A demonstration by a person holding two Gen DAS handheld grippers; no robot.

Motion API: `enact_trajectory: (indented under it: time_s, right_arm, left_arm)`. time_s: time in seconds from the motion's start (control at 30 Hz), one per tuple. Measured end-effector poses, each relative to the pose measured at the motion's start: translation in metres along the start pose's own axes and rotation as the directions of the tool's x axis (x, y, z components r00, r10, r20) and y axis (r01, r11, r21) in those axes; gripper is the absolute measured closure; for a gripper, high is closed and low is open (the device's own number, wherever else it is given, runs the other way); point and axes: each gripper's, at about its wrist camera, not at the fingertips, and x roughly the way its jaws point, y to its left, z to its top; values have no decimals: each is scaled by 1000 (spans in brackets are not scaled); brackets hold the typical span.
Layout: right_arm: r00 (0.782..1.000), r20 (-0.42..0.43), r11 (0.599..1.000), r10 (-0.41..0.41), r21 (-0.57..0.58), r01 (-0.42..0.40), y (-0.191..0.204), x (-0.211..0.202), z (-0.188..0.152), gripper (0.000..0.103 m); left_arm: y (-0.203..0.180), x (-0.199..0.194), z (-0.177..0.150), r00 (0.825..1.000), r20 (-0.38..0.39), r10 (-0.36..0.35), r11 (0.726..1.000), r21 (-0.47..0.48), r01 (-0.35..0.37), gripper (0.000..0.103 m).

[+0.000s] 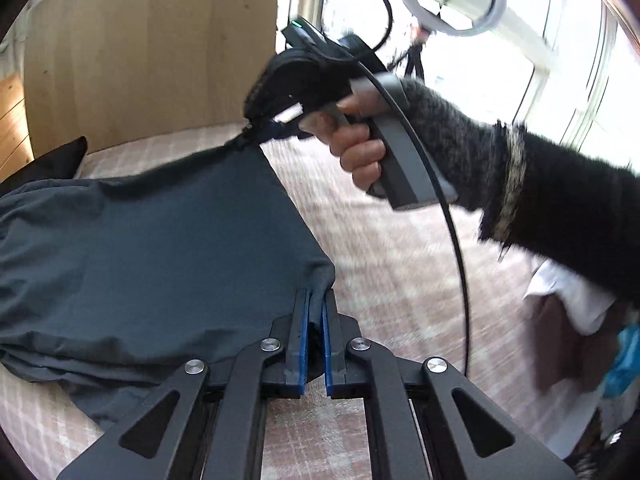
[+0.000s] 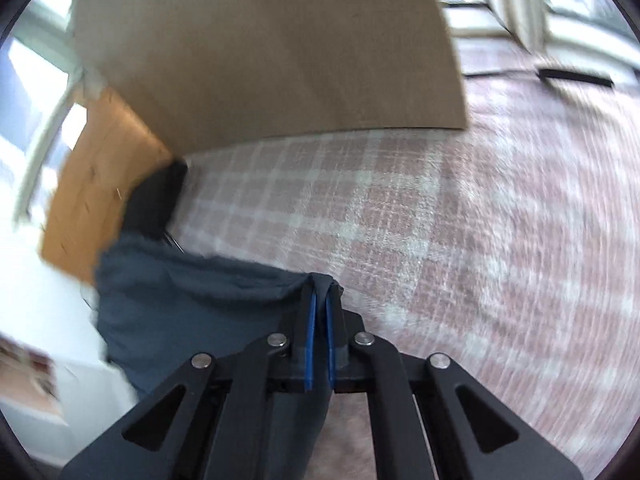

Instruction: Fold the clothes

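Nearest the left wrist camera, the left gripper has its blue-padded fingers pinched nearly together on a bunched corner of the dark grey-blue garment. The cloth is thin, matte and soft, pulled into a taut sheet with a straight edge running away to the right gripper, which clamps the far corner into a twisted knot. A bare hand in a fuzzy black and grey sleeve wraps its grey pistol handle, a black cable looping down from it. In the right wrist view the right gripper's blue pads are likewise closed on a fold of the cloth, which sags off to the left. Beneath lies a bed with a pink and white checked, fleecy cover. At its far edge stands a flat pale wooden board, with bright windows behind.
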Motion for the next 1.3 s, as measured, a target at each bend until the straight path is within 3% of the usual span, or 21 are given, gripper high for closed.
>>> enact_trajectory:
  time_s: [0.23,0.4,0.5,0.8,0.97,1.17,1.23,1.3]
  right_arm:
    - [993,103,987,65,140,-79,43,-43,-1,99]
    - [986,163,993,30,108,-48,108,-58,-4,99]
    - [982,189,998,19,58,-31,160,-47,-2,99]
    - [992,121,994,-17,-107,30,334,77,0,99]
    - [992,77,965,-99,-236,114,406,154,-13,99]
    - [985,-12,942,-175,-294,164,430,225,-28,99]
    - [983,-61,937,-174,-317,146,432,237,-30,93]
    - [984,-108,939,-143,-328,101,433,239,-30,90]
  left_arm:
    - [64,-57,1,992,124,-29,995,-96,41,98]
    - [110,-97,1,976,213,-42,984,-161,78,98]
    - [144,-119,-2,965,259,-39,974,-207,95,98]
    - [295,-153,-61,956,285,65,900,-430,67,99]
    - [352,-152,-95,960,261,107,855,-517,45,99]
    - [392,-126,-127,976,188,106,804,-594,27,98]
    - [401,-125,-132,981,169,98,791,-611,26,96]
    - [402,-132,-131,980,164,116,796,-605,7,96]
